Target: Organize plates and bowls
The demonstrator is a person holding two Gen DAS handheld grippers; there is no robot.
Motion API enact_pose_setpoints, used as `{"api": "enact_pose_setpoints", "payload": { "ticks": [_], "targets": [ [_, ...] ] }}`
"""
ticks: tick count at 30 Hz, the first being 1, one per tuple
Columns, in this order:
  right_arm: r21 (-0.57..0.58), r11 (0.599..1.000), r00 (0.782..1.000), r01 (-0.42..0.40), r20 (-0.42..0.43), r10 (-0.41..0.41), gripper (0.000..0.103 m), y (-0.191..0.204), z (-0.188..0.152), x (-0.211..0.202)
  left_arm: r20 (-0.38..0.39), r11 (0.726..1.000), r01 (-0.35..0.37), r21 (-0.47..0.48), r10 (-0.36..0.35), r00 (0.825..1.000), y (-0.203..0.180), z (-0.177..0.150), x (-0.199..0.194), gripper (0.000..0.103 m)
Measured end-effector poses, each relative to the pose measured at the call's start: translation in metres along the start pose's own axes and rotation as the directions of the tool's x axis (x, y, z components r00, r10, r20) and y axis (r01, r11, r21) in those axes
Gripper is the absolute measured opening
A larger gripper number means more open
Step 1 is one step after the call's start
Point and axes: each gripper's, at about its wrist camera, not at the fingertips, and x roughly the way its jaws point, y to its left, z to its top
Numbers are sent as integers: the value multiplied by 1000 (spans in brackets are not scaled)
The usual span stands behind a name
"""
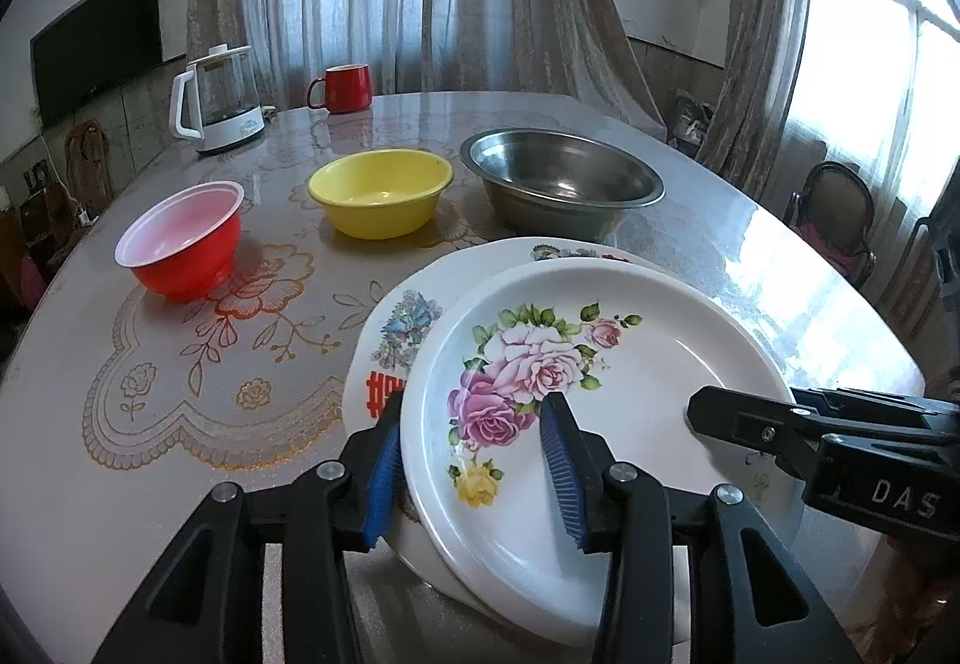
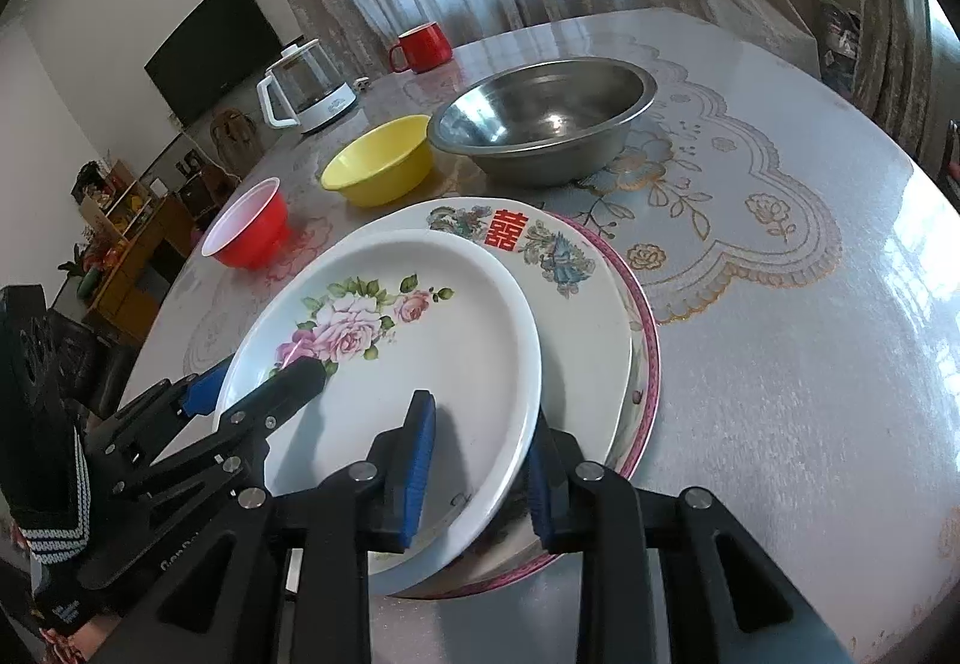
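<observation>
A white plate with pink roses (image 1: 630, 364) (image 2: 432, 340) lies on top of a stack at the table's near edge. Under it is a plate with a red character (image 2: 576, 304), and under that a pink-rimmed plate (image 2: 647, 364). My left gripper (image 1: 474, 412) (image 2: 252, 382) is open and straddles the rose plate's left rim, one pad outside and one over the dish. My right gripper (image 2: 480, 418) is open astride the near right rim; one of its fingers (image 1: 738, 424) reaches in from the right. A red bowl (image 1: 180, 244), a yellow bowl (image 1: 381, 193) and a steel bowl (image 1: 564, 178) stand in a row behind.
The round table (image 2: 780, 424) carries a lace-patterned cover. A glass kettle (image 1: 219, 100) and a red mug (image 1: 342, 88) stand at its far side. A chair (image 1: 840, 208) sits beyond the right edge, curtains hang behind.
</observation>
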Motion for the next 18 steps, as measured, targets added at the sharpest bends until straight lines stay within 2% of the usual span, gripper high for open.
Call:
{"api": "enact_pose_setpoints", "payload": {
  "ticks": [6,10,18],
  "targets": [
    [9,1000,1000,1,7,-1,31,1,-1,-2,4,1000,9,-10,-9,1000,2,-1,-2,46],
    [-45,997,998,56,24,-55,31,7,-2,-7,7,1000,6,-14,-6,1000,1,-3,-3,48],
    [-19,999,998,51,40,-50,32,-2,-2,-13,6,1000,0,-3,0,1000,-4,-5,-4,48]
  ]
}}
